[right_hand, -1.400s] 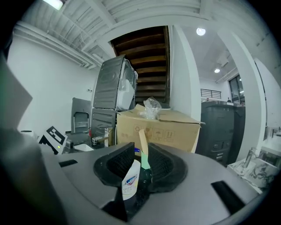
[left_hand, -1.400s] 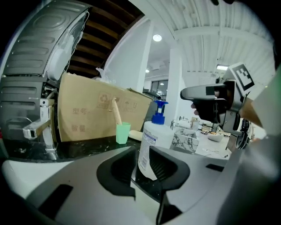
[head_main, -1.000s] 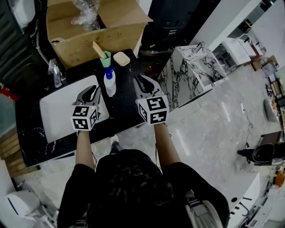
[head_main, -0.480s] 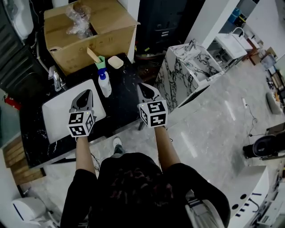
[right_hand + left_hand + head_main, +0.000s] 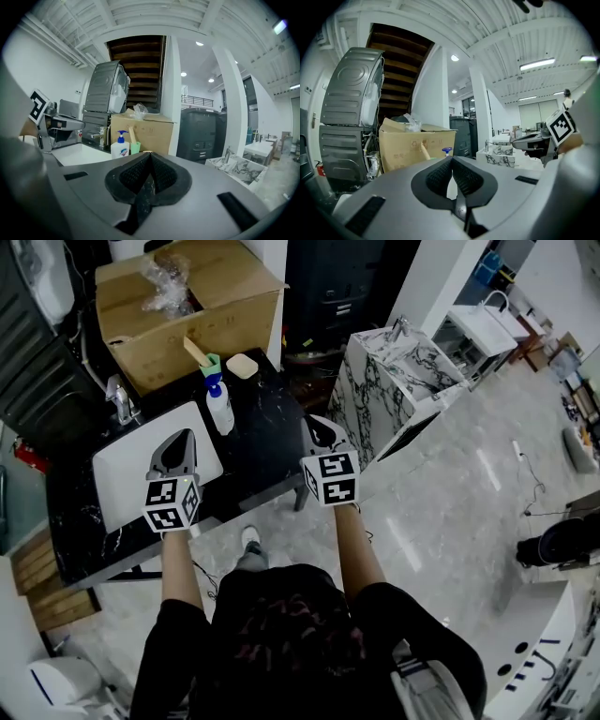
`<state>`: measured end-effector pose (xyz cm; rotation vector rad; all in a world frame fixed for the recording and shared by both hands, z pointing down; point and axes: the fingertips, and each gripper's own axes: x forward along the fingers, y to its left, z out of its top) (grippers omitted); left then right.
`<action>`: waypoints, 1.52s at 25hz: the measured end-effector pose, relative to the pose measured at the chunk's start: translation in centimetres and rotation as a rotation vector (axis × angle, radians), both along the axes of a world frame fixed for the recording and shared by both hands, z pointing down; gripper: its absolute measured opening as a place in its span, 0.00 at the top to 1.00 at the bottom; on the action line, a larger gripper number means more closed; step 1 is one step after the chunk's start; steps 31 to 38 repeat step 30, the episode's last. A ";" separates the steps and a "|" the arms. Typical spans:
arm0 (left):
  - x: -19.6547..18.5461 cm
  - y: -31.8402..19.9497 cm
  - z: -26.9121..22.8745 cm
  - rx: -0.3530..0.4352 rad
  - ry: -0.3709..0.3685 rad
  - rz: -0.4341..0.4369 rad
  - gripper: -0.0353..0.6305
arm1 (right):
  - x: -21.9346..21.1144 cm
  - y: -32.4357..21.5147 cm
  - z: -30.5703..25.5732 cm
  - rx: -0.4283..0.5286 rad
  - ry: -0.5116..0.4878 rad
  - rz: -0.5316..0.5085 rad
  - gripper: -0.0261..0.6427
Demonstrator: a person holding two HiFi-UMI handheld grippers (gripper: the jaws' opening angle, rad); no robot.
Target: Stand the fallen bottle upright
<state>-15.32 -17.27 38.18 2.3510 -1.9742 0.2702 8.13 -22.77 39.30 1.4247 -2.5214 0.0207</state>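
2 grippers, left and right, both pressed together on nothing, near the counter's front edge. Pump bottle stands upright beside green cup. Task looks done; next move likely calls for nothing beyond backing off.

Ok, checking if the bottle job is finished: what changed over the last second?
The left hand-held gripper and right hand-held gripper drew back from the bottle toward the person; the left's jaws have just been closing, and both are shut on nothing. The bottle stays upright beside the green cup.
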 end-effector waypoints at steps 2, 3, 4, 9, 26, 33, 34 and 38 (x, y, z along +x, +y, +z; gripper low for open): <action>0.3 0.4 0.0 0.003 -0.005 0.003 0.92 | 0.5 0.4 0.0 0.009 0.018 0.014 0.94; 0.3 0.7 0.0 0.002 -0.004 0.002 0.92 | 0.7 0.7 0.1 0.010 0.023 0.018 0.94; 0.4 0.9 0.0 0.000 0.000 0.000 0.92 | 0.9 0.9 0.1 0.010 0.025 0.022 0.94; 1.3 1.5 -0.3 0.008 0.008 0.005 0.92 | 1.6 1.7 -0.1 0.014 0.012 0.029 0.94; 1.7 1.7 -0.3 0.023 0.009 0.010 0.93 | 2.0 2.1 0.7 -0.002 0.008 0.024 0.94; 1.8 1.3 -0.5 0.026 0.004 0.014 0.93 | 2.0 1.8 0.6 0.005 0.019 0.025 0.94; 1.8 1.3 -0.5 0.026 0.004 0.014 0.93 | 2.0 1.8 0.6 0.005 0.019 0.025 0.94; 1.8 1.3 -0.5 0.026 0.004 0.014 0.93 | 2.0 1.8 0.6 0.005 0.019 0.025 0.94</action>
